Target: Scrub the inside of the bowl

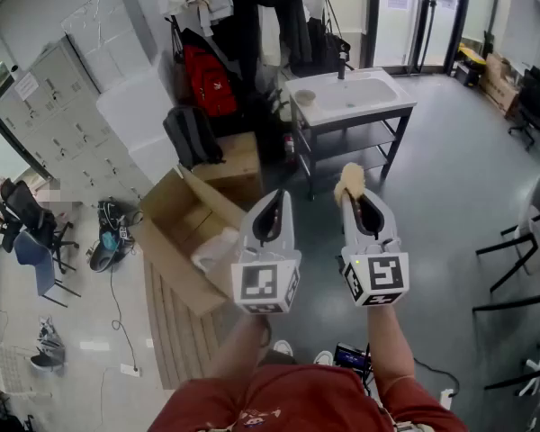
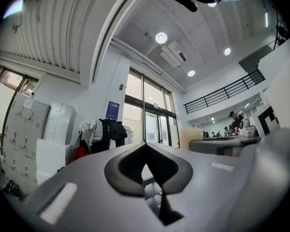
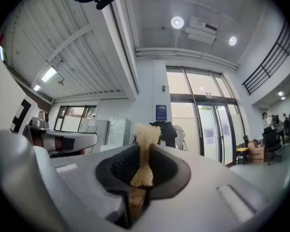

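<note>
Facing white sink [image 1: 378, 90] at 12 o'clock, well apart. Noting open cardboard box [image 1: 175, 228] on floor at 9 o'clock. Carrying both grippers raised side by side, pointing toward 12.

Holding left gripper [image 1: 277, 196] with jaws pressed fully together, nothing between them. Pinching pale, fuzzy sponge [image 3: 146, 132] in right gripper [image 1: 351, 196], jaws clamped onto it. Long axis running along the jaws, tuft poking past tips toward 12.

Sighting bowl [image 1: 305, 97] on sink's left deck: small, round, tan, mouth up, inside too small to judge. Lying about 1 o'clock from left jaws and 11 o'clock from right, well apart from both, neither hand looking clearly nearer.

Judging scrubbing not yet begun. Probably needing approach first, left steadying bowl, right lowering sponge inside.
</note>
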{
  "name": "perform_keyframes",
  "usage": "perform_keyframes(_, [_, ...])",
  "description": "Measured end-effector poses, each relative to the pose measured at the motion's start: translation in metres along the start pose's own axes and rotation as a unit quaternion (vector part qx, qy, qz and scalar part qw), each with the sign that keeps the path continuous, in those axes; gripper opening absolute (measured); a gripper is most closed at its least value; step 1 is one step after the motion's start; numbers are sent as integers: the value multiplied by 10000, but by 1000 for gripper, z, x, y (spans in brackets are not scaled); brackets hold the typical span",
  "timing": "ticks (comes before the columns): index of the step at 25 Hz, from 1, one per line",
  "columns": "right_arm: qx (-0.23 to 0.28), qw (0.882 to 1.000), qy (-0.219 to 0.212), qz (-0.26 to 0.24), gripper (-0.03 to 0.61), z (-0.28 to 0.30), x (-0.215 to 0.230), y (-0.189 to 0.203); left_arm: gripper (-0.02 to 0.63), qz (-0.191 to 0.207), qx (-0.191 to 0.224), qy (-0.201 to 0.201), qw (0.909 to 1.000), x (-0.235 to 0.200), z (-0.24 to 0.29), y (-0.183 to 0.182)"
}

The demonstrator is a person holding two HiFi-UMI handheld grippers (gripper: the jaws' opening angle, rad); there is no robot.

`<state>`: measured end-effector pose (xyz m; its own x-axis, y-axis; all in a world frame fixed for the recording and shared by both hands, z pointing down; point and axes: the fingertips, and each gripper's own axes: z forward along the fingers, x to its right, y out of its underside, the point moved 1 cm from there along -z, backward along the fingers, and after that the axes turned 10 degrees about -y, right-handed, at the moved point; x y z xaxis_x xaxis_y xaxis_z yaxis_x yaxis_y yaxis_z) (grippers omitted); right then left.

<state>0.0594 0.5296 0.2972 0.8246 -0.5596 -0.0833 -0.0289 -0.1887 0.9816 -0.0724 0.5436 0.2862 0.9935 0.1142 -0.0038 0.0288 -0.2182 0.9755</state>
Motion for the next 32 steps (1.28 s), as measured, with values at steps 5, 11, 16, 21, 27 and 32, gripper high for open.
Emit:
perform_keyframes(5, [10,10000,-23,-23,51,-44,0,-12,6,27,-111,-39,9999,34,-30,-3])
perform_keyframes(11, [41,9999,-131,6,52,-79,6,-18,6,-26,-150,-107,9998,69,-48,-8])
perform_keyframes(16, [34,9999,-130,21,52,-102,19,-13,6,49,-115,-103,9999,99,-58,-4])
perform_keyframes(21, [108,9997,7,203,52,-109,36,-13,6,179,1,-153,9997,115,-56,-6])
perform_keyframes(27, [138,9998,41,143,52,-100,47,-3,6,230,199,-227,9993,115,-42,-4])
perform_keyframes(32, [154,9999,65,5,52,-78,55,0,6,352,417,-192,9983,115,-16,-3])
